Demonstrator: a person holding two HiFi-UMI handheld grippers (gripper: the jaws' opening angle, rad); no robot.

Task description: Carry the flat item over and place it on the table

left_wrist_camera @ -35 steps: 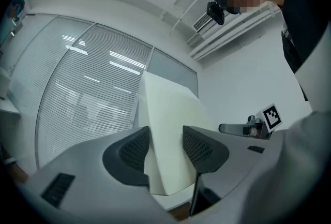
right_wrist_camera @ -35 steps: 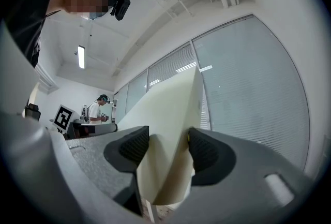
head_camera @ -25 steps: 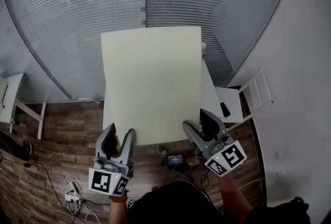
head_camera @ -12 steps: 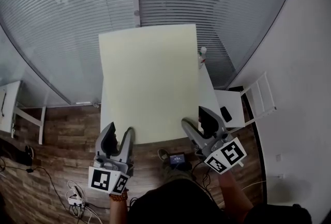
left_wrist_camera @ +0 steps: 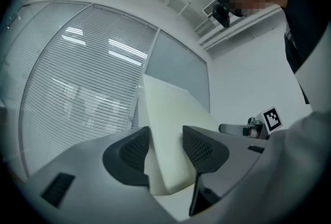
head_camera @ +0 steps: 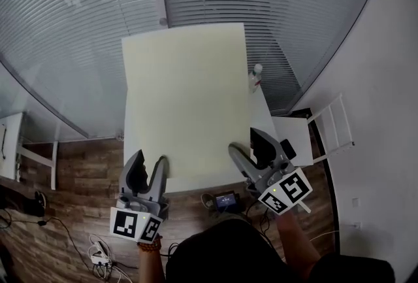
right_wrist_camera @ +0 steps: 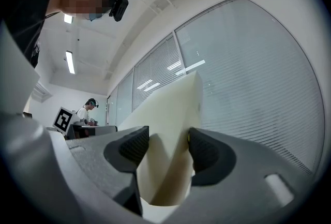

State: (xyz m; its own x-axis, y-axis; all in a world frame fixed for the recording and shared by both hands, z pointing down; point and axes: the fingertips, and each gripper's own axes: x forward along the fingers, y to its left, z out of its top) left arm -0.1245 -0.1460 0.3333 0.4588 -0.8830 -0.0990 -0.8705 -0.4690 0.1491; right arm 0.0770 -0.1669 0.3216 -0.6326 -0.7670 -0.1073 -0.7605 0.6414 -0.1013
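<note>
The person is holding both tools out in front at about the same height. The left tool (head_camera: 149, 169) and the right tool (head_camera: 250, 154) are well apart, with their marker cubes turned toward the body. Each tool's jaws are pinching the near edge of the pale sheet (head_camera: 186, 99), one near each corner, ribbed pads (left_wrist_camera: 132, 150) pressing its faces. Both forearms are reaching forward, the left wrist (head_camera: 149, 250) wearing a bead bracelet.

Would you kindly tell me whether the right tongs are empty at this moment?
No, the right tongs are clamped on the edge of the pale flat board.
</note>
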